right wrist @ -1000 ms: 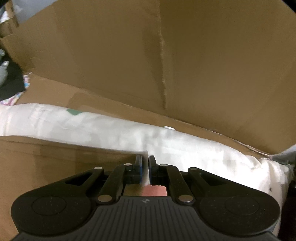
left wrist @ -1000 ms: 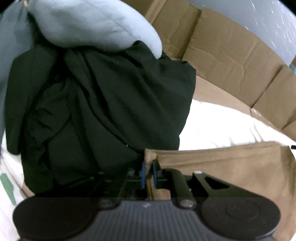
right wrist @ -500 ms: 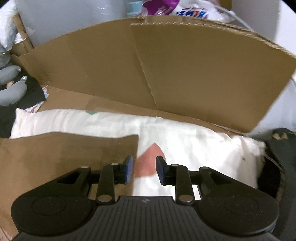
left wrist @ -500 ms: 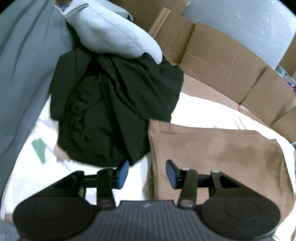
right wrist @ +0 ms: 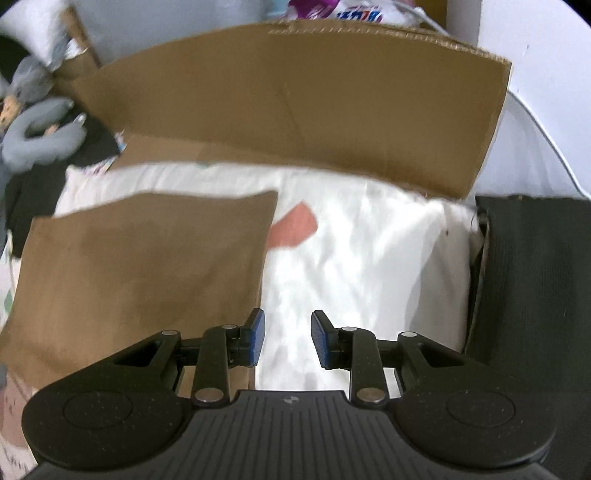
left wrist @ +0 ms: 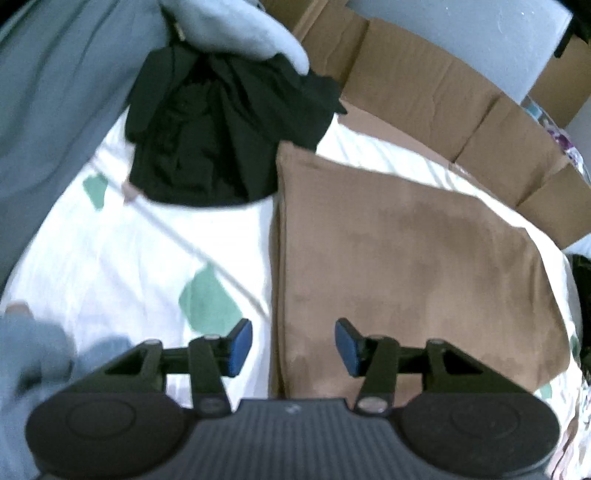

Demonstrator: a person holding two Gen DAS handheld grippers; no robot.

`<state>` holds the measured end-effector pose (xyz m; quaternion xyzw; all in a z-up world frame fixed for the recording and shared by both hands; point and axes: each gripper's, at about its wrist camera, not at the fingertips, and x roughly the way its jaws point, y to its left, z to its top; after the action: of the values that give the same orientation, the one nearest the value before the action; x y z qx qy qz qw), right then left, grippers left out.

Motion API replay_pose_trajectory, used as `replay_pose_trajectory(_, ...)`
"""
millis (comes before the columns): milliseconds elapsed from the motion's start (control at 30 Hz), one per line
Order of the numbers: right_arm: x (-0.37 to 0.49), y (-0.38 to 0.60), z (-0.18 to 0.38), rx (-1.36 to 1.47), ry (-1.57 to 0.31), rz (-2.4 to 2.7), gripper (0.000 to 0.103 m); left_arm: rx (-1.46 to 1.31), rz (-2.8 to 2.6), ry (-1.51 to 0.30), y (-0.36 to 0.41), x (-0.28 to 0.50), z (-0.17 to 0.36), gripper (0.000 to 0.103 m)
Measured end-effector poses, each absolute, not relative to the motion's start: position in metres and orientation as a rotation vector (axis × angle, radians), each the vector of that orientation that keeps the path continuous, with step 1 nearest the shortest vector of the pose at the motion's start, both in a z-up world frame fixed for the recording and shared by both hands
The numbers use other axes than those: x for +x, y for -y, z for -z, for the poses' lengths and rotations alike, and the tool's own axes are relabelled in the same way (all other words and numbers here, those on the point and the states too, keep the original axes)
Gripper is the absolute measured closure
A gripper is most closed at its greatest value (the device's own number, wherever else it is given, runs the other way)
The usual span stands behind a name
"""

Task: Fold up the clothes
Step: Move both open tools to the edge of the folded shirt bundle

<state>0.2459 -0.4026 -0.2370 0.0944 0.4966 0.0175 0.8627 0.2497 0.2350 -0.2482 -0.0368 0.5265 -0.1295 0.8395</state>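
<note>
A folded tan garment (left wrist: 406,258) lies flat on the white patterned sheet (left wrist: 140,258); in the right wrist view the same tan garment (right wrist: 140,266) fills the left half. My left gripper (left wrist: 293,345) hovers above the garment's near left edge, its jaws still opening, blue pads apart and pressing on nothing. My right gripper (right wrist: 287,338) is open just past the garment's right edge, over bare sheet (right wrist: 369,258), holding nothing. A crumpled black garment (left wrist: 229,136) lies beyond the tan one's far left corner.
Brown cardboard panels (right wrist: 295,110) stand along the far side of the sheet. A pale blue cushion (left wrist: 240,29) lies on the black garment, and blue-grey fabric (left wrist: 55,110) runs down the left. A grey plush toy (right wrist: 33,136) sits far left; a dark knitted surface (right wrist: 532,280) borders the right.
Both grippers were shut on the tan garment's far edge; they let go, opened, and pulled back and up, so the whole folded garment now shows lying flat.
</note>
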Motion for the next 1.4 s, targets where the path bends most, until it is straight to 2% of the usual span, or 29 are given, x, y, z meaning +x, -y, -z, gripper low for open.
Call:
replay_pose_trajectory(433,0.179,0.363,0.27,0.227,-1.097,-0.114,0.065,-0.034,0.311,-1.115,-0.232,0.192,0.268,0.05)
replay_pose_trajectory(700,0.167,0.355,0.298,0.219,-1.117,-0.109,0.063,-0.022,0.335,-1.181,-0.225,0.182,0.308,0.052)
replay_pose_trajectory(800,0.168,0.354,0.306,0.215,-1.121,-0.107,0.063,-0.02,0.351,-1.187,-0.227,0.182,0.316,0.062)
replay_pose_trajectory(867,0.169,0.353,0.309,0.213,-1.112,-0.114,0.063,-0.038,0.366,-1.188,-0.232,0.184,0.318,0.089)
replay_pose_trajectory(933,0.17,0.352,0.31,0.218,-1.098,-0.132,0.063,-0.047,0.377,-1.193,-0.239,0.187,0.316,0.097)
replay_pose_trajectory(967,0.17,0.351,0.31,0.22,-1.094,-0.143,0.066,-0.051,0.384,-1.195,-0.242,0.188,0.315,0.099)
replay_pose_trajectory(1067,0.173,0.349,0.314,0.219,-1.115,-0.167,0.103,-0.023,0.413,-1.211,-0.248,0.188,0.31,0.1)
replay_pose_trajectory(1400,0.17,0.352,0.319,0.131,-1.185,-0.047,0.103,0.109,0.376,-1.315,-0.246,0.193,0.314,0.102)
